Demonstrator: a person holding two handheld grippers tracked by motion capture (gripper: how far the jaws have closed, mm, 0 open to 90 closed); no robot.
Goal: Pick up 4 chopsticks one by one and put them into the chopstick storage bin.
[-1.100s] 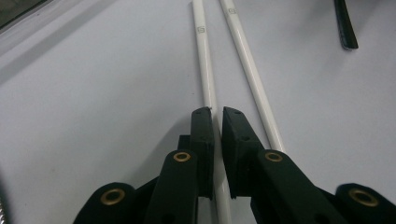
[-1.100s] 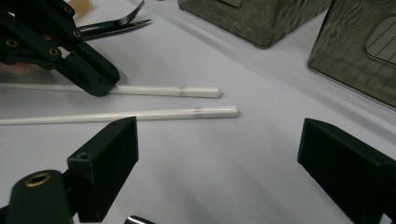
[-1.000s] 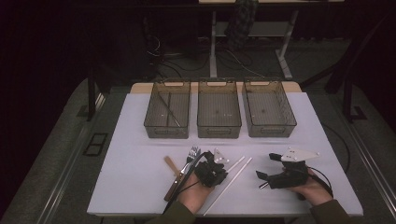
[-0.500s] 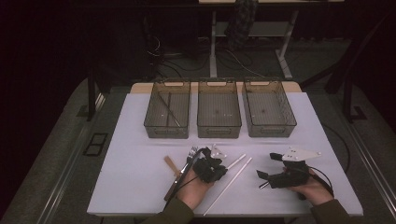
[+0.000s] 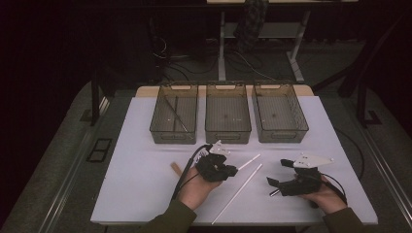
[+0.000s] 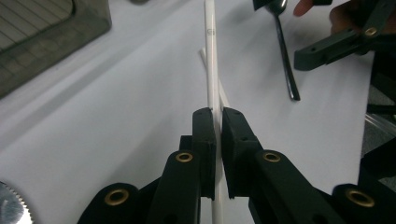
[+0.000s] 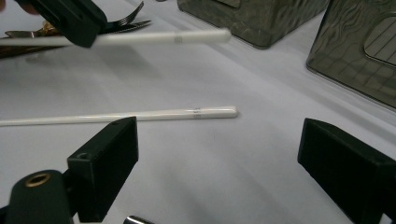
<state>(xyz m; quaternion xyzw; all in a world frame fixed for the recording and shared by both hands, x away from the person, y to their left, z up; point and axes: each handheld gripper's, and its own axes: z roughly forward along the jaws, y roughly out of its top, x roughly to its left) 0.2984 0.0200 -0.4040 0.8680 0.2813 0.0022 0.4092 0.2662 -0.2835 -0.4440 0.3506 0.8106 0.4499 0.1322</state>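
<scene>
Dim room, with a white bench lit at its middle and three smoky see-through plastic bins in a row along the far edge. Left bin (image 5: 173,119) holds thin rods, perhaps chopsticks; the middle bin (image 5: 228,118) and right bin (image 5: 279,115) look empty.

Toward the near edge, left of centre, a wooden handle end (image 5: 175,169) pokes out beside the left hand. Compared with a second ago, the left gripper (image 5: 228,171) has lifted off the bench and carries one white chopstick (image 6: 211,60) with it. Its jaws are pressed nearly together on the stick, which runs out ahead between the pads, smooth, round and slim, with a small printed mark near its far end. That suggests the pick-up is done and the stick is ready to go to a bin, likely the left one.

A second chopstick (image 5: 238,193) lies flat on the bench, slanting toward the near edge, between the two hands. A dark metal spoon (image 6: 285,56) lies near the right hand.

Near the right corner, the right gripper (image 5: 273,187) rests low and unmoved, its matte black jaws spread wide with nothing between them.
</scene>
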